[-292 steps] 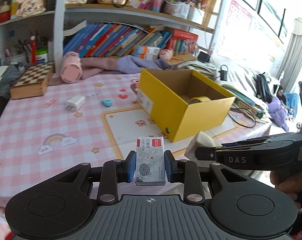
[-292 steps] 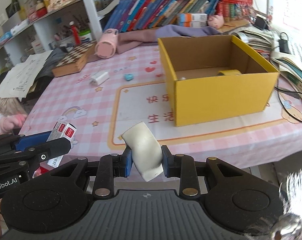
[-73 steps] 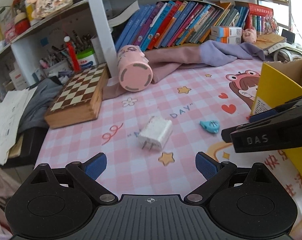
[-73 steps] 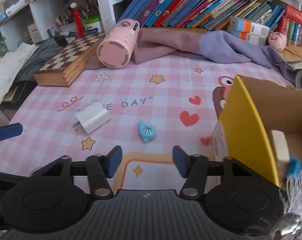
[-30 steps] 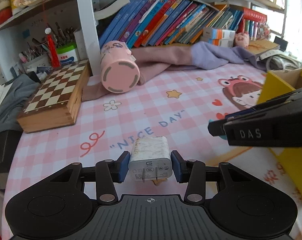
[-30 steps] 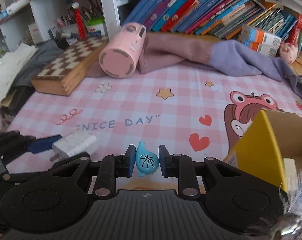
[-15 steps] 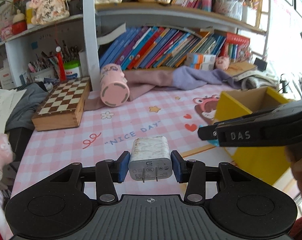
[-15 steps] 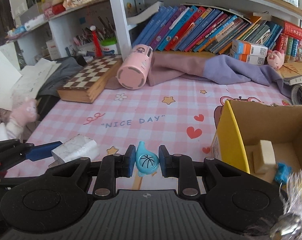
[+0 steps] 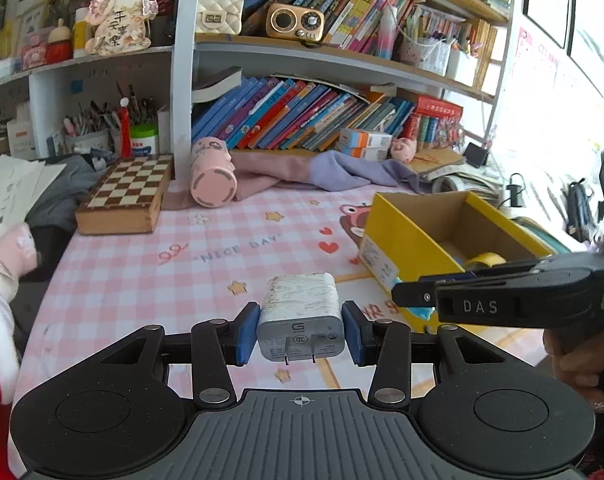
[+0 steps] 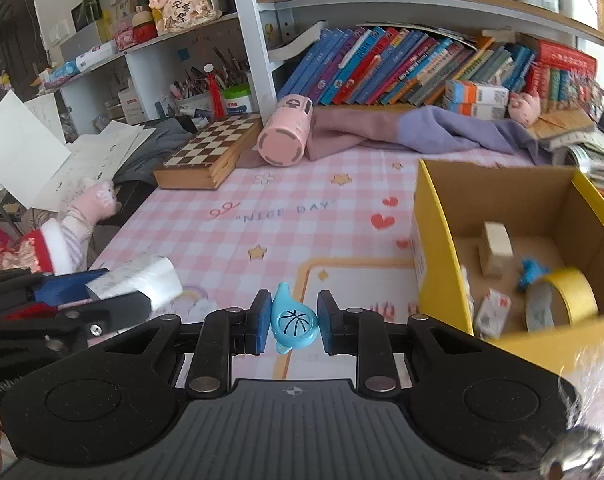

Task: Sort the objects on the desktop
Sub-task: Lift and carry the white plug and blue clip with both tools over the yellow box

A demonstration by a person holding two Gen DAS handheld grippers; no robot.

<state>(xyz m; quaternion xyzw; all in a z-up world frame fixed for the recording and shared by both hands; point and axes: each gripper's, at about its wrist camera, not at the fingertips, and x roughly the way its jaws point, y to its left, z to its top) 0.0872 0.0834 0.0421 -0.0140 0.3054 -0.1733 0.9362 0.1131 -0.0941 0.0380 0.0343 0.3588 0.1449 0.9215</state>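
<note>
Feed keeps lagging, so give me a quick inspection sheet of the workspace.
Surface: pink checked tablecloth, flat.
Job's things: white charger and blue whistle held; yellow box holds tape roll, small blocks and packet.
Clutter: chessboard box, pink cup on its side, purple cloth.
Grippers: left gripper shut on white charger; right gripper shut on blue whistle.
Cables: black lead beyond the box.
Surroundings: bookshelf, loose papers.

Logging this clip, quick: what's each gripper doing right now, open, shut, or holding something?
Left gripper: shut on the white charger.
Right gripper: shut on the small blue whistle.
</note>
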